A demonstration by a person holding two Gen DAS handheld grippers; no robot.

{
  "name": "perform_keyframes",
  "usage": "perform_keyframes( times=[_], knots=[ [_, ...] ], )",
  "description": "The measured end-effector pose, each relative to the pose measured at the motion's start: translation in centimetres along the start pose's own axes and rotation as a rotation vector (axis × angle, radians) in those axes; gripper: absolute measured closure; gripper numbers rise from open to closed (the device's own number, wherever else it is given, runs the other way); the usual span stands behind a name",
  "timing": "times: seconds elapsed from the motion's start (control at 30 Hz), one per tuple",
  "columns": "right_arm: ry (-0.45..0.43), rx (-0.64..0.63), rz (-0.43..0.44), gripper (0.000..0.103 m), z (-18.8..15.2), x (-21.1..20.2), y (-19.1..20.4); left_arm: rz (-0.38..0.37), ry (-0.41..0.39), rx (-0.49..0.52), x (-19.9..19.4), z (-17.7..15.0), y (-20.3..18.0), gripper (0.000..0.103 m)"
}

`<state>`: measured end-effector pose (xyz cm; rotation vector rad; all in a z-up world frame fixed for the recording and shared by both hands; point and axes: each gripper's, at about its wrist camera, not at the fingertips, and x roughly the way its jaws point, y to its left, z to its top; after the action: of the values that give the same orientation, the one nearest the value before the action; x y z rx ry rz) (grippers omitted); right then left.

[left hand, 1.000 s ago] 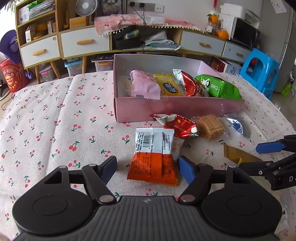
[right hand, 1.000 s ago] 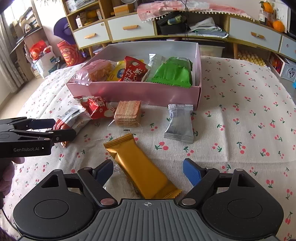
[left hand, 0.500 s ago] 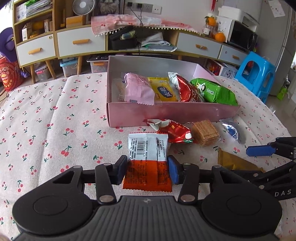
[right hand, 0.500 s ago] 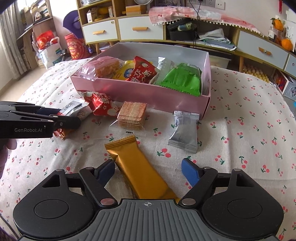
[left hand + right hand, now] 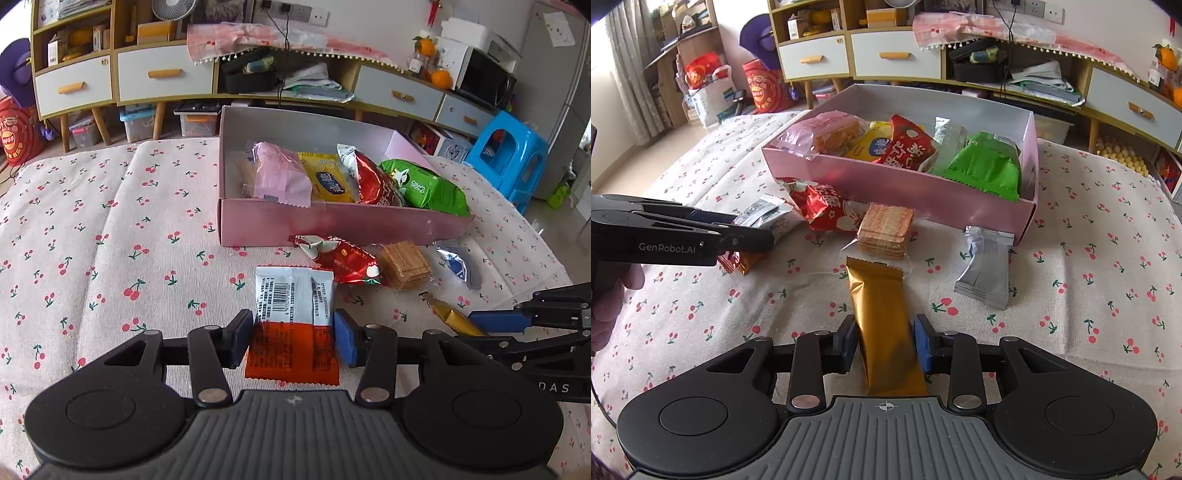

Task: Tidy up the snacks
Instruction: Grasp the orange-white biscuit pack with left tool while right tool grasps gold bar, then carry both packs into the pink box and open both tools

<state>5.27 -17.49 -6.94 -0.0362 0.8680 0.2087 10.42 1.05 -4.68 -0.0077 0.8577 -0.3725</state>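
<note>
An orange and white snack packet (image 5: 291, 314) lies on the cherry-print cloth, barcode side up, with my left gripper (image 5: 291, 341) shut on its lower half, pads on both long edges. A gold snack bar (image 5: 879, 295) lies lengthwise between the pads of my right gripper (image 5: 886, 343), whose jaws are closing and touch both its sides. The pink box (image 5: 332, 225) stands beyond both and holds pink, yellow, red and green packets. In the right wrist view the left gripper (image 5: 753, 236) shows at the left over the orange packet. In the left wrist view the right gripper (image 5: 491, 325) shows at the right.
Loose on the cloth in front of the box are a red packet (image 5: 343, 258), a wafer pack (image 5: 404, 264) and a silver packet (image 5: 986, 273). A blue stool (image 5: 509, 158) stands beyond the table's right edge. Low drawers and shelves line the far wall.
The left jaws closed onto the orange and white packet. The right jaws closed in on the gold bar, which turned from slanted to straight between them.
</note>
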Motion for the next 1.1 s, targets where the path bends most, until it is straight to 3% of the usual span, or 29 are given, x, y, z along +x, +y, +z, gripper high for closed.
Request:
perform_keyframes(
  times=[0.47, 0.8, 1.1],
  knots=[
    [0.006, 0.090, 0.036, 0.079, 0.8, -0.6, -0.6, -0.008, -0.001, -0.031, -0.8, 0.5, 0.0, 0.063],
    [0.010, 0.207, 0.062, 0.091, 1.8, -1.2, -1.9, -0.026, -0.001, -0.064, -1.7, 0.9, 0.0, 0.064],
    [0.016, 0.281, 0.074, 0.093, 2.7, -1.5, -2.3, -0.033, -0.020, -0.082, -2.3, 1.7, -0.1, 0.064]
  ],
)
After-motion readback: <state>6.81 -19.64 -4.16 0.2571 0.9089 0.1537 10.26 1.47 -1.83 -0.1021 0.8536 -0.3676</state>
